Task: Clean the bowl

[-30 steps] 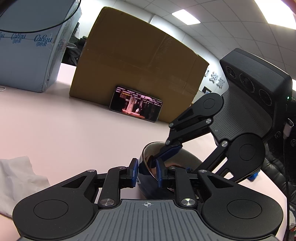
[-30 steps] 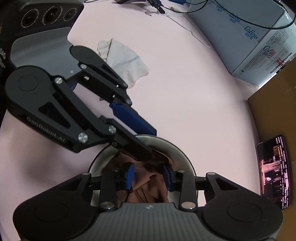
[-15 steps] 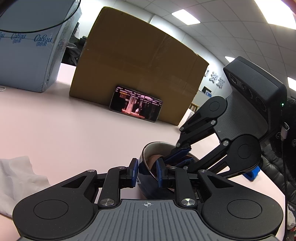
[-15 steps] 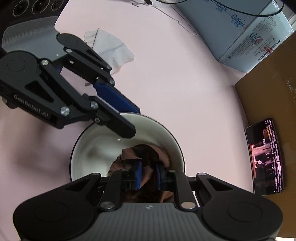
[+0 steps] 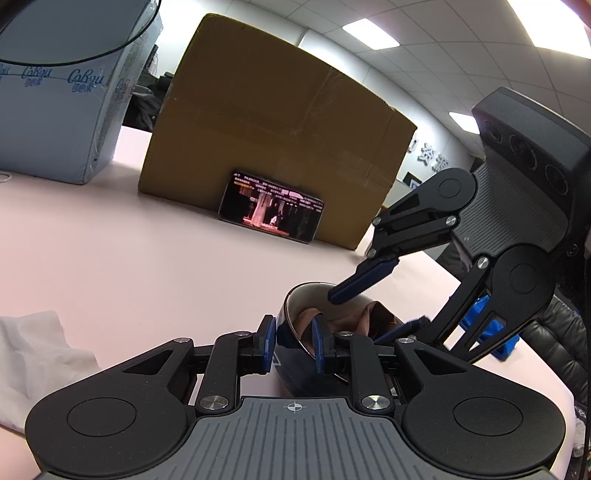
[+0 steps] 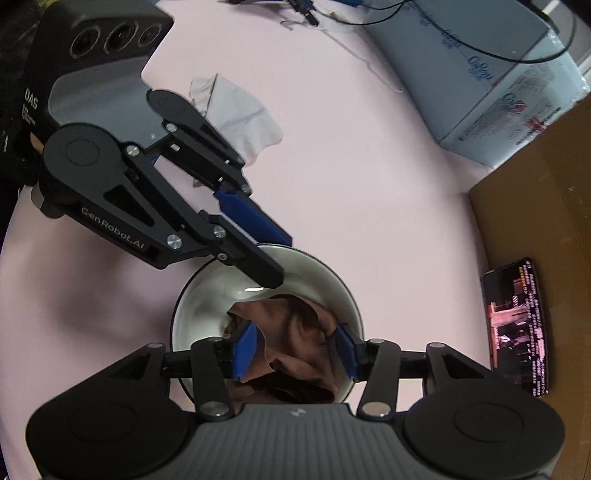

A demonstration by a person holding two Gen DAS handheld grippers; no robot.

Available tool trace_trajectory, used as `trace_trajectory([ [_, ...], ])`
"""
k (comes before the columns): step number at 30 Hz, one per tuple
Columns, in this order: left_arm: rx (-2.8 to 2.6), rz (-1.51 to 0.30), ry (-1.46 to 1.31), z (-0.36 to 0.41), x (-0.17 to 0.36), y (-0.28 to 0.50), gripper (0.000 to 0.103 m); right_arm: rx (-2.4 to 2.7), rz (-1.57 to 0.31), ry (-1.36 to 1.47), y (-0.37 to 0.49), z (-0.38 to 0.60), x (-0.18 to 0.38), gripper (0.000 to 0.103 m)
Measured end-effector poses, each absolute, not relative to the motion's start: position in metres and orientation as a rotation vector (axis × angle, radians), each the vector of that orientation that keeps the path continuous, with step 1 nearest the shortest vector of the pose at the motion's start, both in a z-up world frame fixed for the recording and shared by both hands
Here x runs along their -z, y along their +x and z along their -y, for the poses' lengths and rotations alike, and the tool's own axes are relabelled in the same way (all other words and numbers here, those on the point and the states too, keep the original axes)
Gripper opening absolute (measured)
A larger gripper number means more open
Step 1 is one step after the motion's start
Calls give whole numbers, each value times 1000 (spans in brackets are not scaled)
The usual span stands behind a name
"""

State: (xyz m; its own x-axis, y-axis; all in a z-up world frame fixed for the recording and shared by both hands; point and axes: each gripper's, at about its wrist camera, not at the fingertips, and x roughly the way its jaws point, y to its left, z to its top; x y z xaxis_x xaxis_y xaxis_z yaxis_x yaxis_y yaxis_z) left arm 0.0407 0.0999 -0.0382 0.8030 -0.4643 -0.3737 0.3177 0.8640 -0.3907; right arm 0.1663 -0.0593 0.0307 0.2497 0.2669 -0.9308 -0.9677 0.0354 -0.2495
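Note:
A bowl point(image 6: 207, 295), white inside and dark blue outside point(image 5: 299, 373), stands on the pink table. My left gripper point(image 5: 291, 332) is shut on its near rim, one pad inside and one outside; the right wrist view shows it point(image 6: 282, 258) coming in from the upper left. A crumpled brown cloth point(image 6: 295, 332) lies in the bowl. Pointing steeply down into the bowl, my right gripper point(image 6: 293, 328) has opening jaws, with the cloth loose between the blue pads. From the left wrist view, that gripper point(image 5: 356, 317) straddles the cloth point(image 5: 373, 314).
A white crumpled tissue point(image 6: 240, 110) lies on the table to the left of the bowl. A lit phone point(image 5: 271, 206) leans against a cardboard box point(image 5: 277, 122). A blue-white carton point(image 5: 59, 110) stands further left. Cables point(image 6: 306, 11) trail at the table's far edge.
The right gripper's jaws pinched narrow on the brown cloth half a second ago and now stand spread wide over it. The left gripper and the bowl have not moved.

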Motion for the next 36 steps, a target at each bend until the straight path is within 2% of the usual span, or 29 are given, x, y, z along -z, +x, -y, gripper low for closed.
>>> trace_trajectory([
  [4,427,-479,-320,-101,38,42,20,-1139,-884,-1119,171,56,-23,50],
  [9,428,-481,-321,-101,38,42,21,-1152,-984,-1054,184,59,-18,42],
  [11,428,-480,-320,-101,38,42,21,-1177,-1005,-1023,186,60,-19,33],
  [17,430,-480,-321,-103,38,44,21,-1217,-968,-1002,182,55,-17,18],
  [22,430,-480,-322,-103,38,44,21,-1140,-888,-1005,181,58,-15,16],
  [27,431,-480,-322,-102,38,44,21,-1095,-900,-1026,178,68,-15,14],
  [36,432,-480,-323,-102,38,42,21,-1147,-878,-1001,173,64,-11,15],
])
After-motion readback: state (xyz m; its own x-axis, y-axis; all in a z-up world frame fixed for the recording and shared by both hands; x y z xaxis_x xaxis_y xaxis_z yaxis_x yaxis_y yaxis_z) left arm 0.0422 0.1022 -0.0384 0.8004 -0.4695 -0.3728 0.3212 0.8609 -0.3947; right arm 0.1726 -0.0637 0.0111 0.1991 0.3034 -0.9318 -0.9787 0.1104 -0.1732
